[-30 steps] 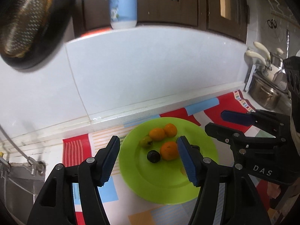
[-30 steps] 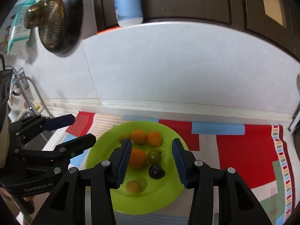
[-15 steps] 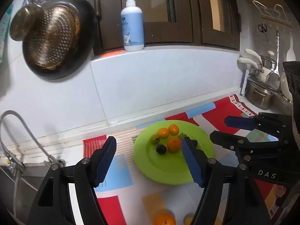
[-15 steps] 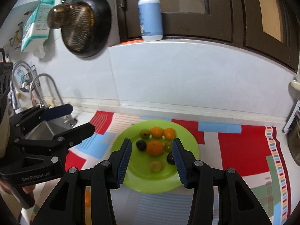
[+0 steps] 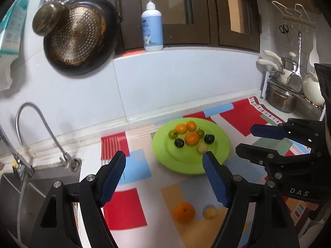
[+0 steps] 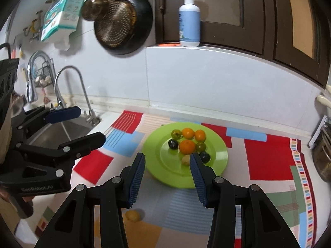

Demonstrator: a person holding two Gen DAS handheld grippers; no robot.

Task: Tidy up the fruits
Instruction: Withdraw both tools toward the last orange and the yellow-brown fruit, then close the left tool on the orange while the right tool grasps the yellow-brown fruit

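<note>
Hovering released: left hand-held gripper [image 5: 163, 161], right hand-held gripper [image 6: 167, 161]; orange [image 5: 184, 212], round, no clear axis, off plate [image 5: 222, 144].

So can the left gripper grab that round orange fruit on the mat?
Probably yes: the left gripper is open and empty, and the round orange fruit lies uncovered on the mat just below it.

A plate [image 5: 219, 150] sat on a mat [image 5: 124, 208] near the wall, fruits [image 5: 192, 138] clustered toward its back. In front of the plate, on the mat, lay two more — an orange [image 5: 184, 212] left of a smaller fruit [image 5: 210, 213]. A sink [image 5: 39, 186] and tap [image 5: 37, 122] stood to the left — pots [image 5: 281, 99] to the right. A bottle [image 5: 152, 28] stood on the ledge behind.
</note>
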